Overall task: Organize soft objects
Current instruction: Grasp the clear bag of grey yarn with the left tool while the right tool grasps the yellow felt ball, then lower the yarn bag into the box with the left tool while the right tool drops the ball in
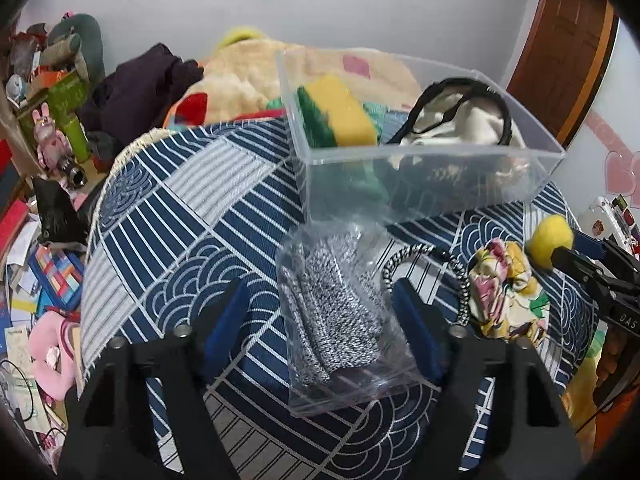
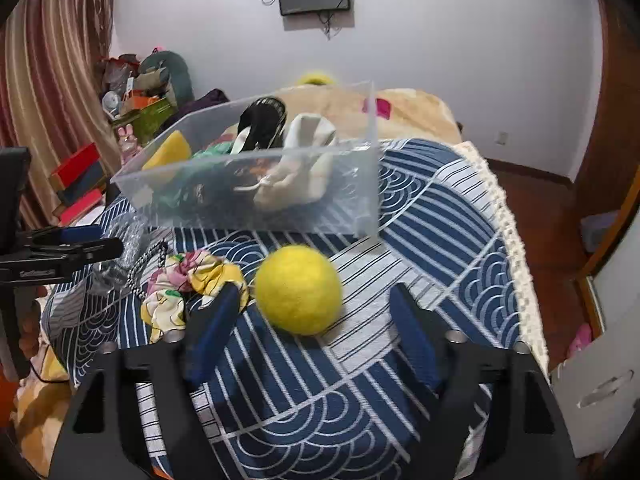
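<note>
A clear plastic bin [image 1: 432, 176] stands on the blue patterned cloth and holds a yellow-green sponge [image 1: 340, 110] and a cream pouch [image 1: 460, 124]. My left gripper [image 1: 320, 300] is open around a clear bag of grey knit fabric [image 1: 336, 312] lying in front of the bin. A black-white cord [image 1: 420, 268] and a floral scrunchie [image 1: 508, 288] lie to its right. My right gripper [image 2: 312, 312] is open with a yellow felt ball [image 2: 299, 289] between its fingers, on the cloth. The bin [image 2: 260, 196] and scrunchie [image 2: 188, 284] also show in the right wrist view.
The cloth [image 1: 180, 220] covers a round surface with a drop at its edges. A beige blanket [image 1: 248, 76] lies behind the bin. Clutter of boxes and toys [image 1: 52, 120] fills the floor at the left. A white box [image 2: 596, 396] stands at the right.
</note>
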Available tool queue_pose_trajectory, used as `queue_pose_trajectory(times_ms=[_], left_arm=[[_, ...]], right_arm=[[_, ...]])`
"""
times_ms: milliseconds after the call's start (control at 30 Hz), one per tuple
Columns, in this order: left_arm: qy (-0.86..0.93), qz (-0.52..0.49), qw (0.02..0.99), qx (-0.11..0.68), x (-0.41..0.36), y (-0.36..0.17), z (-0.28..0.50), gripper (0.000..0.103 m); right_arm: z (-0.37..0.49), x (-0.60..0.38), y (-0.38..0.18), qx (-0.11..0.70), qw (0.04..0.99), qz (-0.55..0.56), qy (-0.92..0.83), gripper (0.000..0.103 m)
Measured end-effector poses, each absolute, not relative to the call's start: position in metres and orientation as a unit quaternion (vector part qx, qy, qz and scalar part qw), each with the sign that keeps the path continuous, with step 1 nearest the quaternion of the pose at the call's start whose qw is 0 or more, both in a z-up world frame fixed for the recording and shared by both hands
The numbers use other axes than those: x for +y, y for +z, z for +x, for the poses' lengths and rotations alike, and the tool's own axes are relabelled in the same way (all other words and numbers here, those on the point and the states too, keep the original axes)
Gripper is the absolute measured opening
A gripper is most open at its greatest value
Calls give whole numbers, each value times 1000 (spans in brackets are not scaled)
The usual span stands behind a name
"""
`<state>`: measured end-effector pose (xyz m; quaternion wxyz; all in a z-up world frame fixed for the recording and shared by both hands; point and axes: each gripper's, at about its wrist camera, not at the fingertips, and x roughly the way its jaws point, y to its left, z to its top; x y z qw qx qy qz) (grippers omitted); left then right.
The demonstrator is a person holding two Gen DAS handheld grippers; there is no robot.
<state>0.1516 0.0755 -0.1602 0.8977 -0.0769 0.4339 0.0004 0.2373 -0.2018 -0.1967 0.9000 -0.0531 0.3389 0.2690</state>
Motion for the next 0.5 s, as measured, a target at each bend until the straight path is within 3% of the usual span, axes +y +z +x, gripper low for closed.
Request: queue_pose_trajectory(times_ms=[133,367,500], left_arm=[[-9,-81,895,439,75,-165,154,50],[-6,-80,901,427,74,-158,150,27],[-4,-77,909,410,74,-144,141,26]], right_arm=[[237,-199,-201,347,894,-45,280,42],[230,-201,-194,329,899,-39,286,39],[224,-204,-180,309,905,-33,290,39]])
